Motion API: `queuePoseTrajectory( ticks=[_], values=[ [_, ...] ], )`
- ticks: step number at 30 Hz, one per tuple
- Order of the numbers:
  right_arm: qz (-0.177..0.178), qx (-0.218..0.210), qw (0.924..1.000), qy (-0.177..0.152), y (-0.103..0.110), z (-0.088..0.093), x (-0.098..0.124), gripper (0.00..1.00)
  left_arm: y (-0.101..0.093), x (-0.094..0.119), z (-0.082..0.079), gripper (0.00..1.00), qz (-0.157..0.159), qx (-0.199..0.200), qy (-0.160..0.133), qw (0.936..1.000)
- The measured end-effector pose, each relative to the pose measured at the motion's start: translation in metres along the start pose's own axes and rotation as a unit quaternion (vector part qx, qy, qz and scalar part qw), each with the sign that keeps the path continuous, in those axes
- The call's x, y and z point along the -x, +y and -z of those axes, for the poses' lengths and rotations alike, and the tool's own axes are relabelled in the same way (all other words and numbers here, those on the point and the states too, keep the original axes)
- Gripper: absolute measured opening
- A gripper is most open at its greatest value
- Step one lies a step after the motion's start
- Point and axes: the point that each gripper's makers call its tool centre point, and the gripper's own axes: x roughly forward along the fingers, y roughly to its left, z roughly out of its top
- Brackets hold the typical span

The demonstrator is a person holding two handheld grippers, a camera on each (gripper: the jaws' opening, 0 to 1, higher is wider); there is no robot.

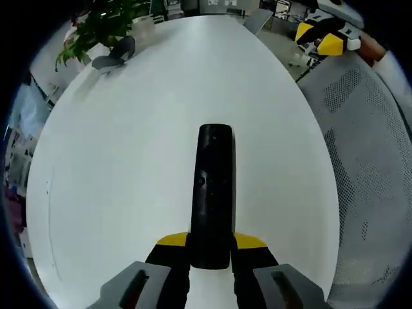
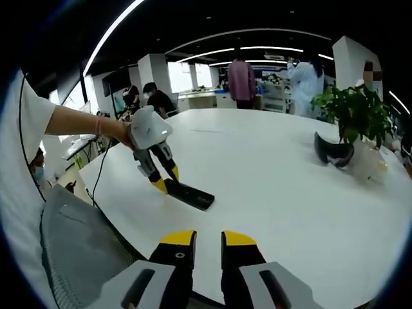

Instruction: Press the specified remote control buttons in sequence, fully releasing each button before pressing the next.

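Note:
A black remote control (image 1: pixel 214 193) points away from me along the white table (image 1: pixel 129 161), and my left gripper (image 1: pixel 211 243) is shut on its near end with the yellow-tipped jaws on either side. In the right gripper view the same remote (image 2: pixel 193 196) lies low over the table near its front edge, with the left gripper (image 2: pixel 161 182) and a person's hand on it. My right gripper (image 2: pixel 208 239) hovers off the table edge, well short of the remote. Its jaws are close together with nothing between them. It also appears at far upper right as the right gripper (image 1: pixel 325 37).
A potted plant (image 2: pixel 353 111) and a dark headset-like object (image 2: pixel 333 150) stand at the table's far end. A grey mesh chair (image 1: pixel 367 167) sits beside the table edge. People stand in the office beyond the table.

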Motion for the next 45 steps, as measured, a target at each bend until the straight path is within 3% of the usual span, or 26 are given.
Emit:
queuePoseTrajectory(
  ticks=[11, 25, 33, 45],
  values=[
    [-0.043, 0.036, 0.9981, 0.026, 0.006, -0.002, -0.032, 0.1, -0.032, 0.0, -0.002, 0.23, 0.0, -0.002, -0.007, 1.0],
    [-0.097, 0.093, 0.9879, 0.078, 0.023, 0.008, -0.063, 0.07, -0.072, -0.001, -0.006, 0.23, 0.0, 0.008, -0.013, 0.9999],
    [-0.137, 0.146, 0.9708, 0.132, 0.033, 0.032, -0.076, 0.03, -0.089, -0.002, -0.009, 0.23, 0.0, 0.02, -0.025, 0.9995],
    [-0.177, 0.24, 0.9345, 0.195, 0.049, 0.06, -0.081, 0.0, -0.108, -0.002, -0.011, 0.23, -0.004, 0.024, -0.031, 0.9992]
  ],
)
